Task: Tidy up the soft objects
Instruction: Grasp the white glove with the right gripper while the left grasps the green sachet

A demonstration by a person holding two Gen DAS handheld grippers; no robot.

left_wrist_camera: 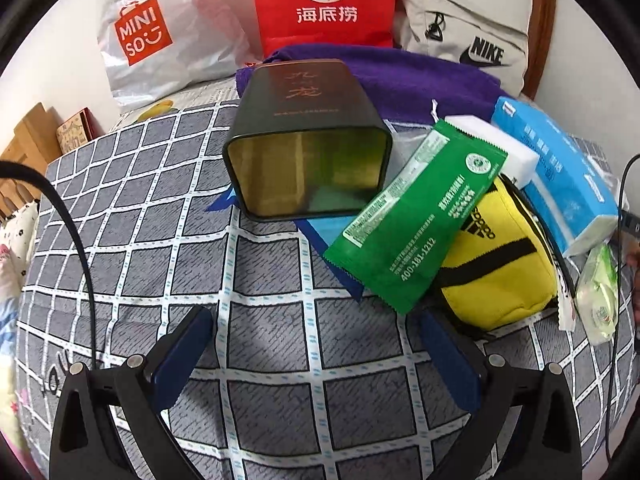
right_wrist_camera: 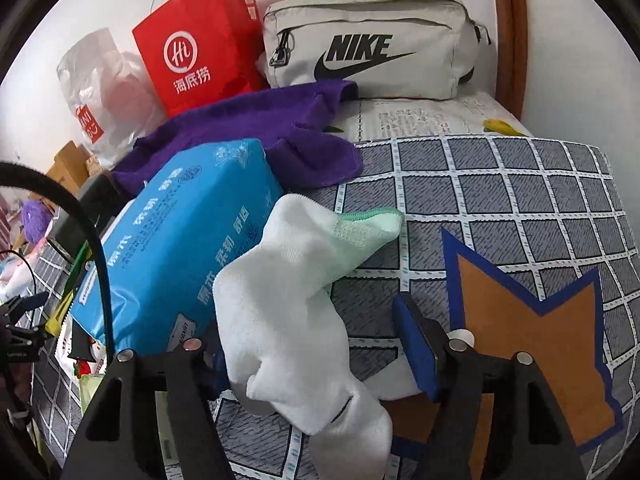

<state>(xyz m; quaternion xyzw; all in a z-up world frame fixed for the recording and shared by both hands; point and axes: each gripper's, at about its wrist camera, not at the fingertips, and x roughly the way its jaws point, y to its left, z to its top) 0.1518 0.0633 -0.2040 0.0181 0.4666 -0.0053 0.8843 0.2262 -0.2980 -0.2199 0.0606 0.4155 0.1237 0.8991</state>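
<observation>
Bed [left_wrist_camera: 280,320]: covered by a grey sheet with white squares; everything lies on it.
Purple towel [right_wrist_camera: 248,136]: bunched up near the far end of the bed, behind the tin and the blue pack.
Grey bag [right_wrist_camera: 372,48]: stands at the head of the bed against the wall (it says NIKE on the side).
Red bag [left_wrist_camera: 324,4]: upright by the wall, between the white plastic bag [left_wrist_camera: 160,36] and the grey bag.
Tin [left_wrist_camera: 308,140]: a dark box lying on its side, its open mouth facing the left camera, gold inside.
Blue pack [right_wrist_camera: 184,248]: a soft pack of tissues, just left of the sock.
Green pack [left_wrist_camera: 412,220]: flat, leaning over the yellow pouch and touching the tin's corner.
Yellow pouch [left_wrist_camera: 496,268]: has black stripes, partly under the green pack.
Sock [right_wrist_camera: 296,312]: white with a green cuff, draped between the right tongs, its cuff end resting against the blue pack.
Left tongs [left_wrist_camera: 316,356]: wide apart, nothing between them, over bare sheet in front of the tin.
Right tongs [right_wrist_camera: 312,352]: partly apart with the sock between the fingers; the left finger is hidden behind the sock, the right pad is not touching it.
</observation>
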